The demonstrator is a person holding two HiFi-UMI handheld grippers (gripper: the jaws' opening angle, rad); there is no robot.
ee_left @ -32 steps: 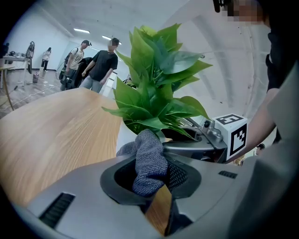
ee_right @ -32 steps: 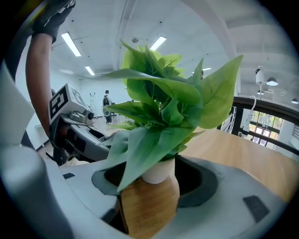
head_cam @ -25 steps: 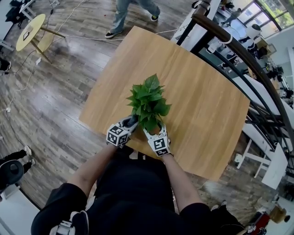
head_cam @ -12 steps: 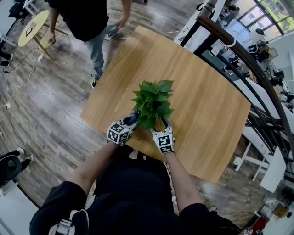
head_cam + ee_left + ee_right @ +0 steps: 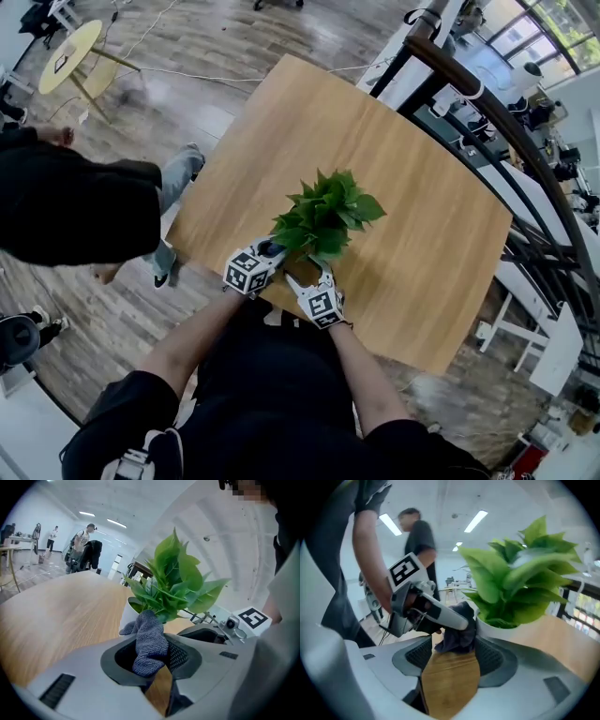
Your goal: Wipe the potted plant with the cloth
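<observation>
My left gripper [image 5: 152, 649] is clamped on the grey cloth [image 5: 150, 641], which is bunched between its jaws with a loose tuft poking out forward. The potted plant [image 5: 173, 585] stands straight ahead of this gripper and rises above it. Its white pot [image 5: 127, 616] sits on the counter [image 5: 56, 616] just past the cloth's tip, which looks to be brushing the lowest leaves. The stems run upright, across my line of approach, so I judge the coming wipe must go forward and upward from here. My right gripper [image 5: 452, 654] has its jaws spread with only bare counter between them. From it, the pot lies ahead and to the right, and the cloth-carrying gripper crosses ahead on the left. The left is therefore the nearer working hand.
</observation>
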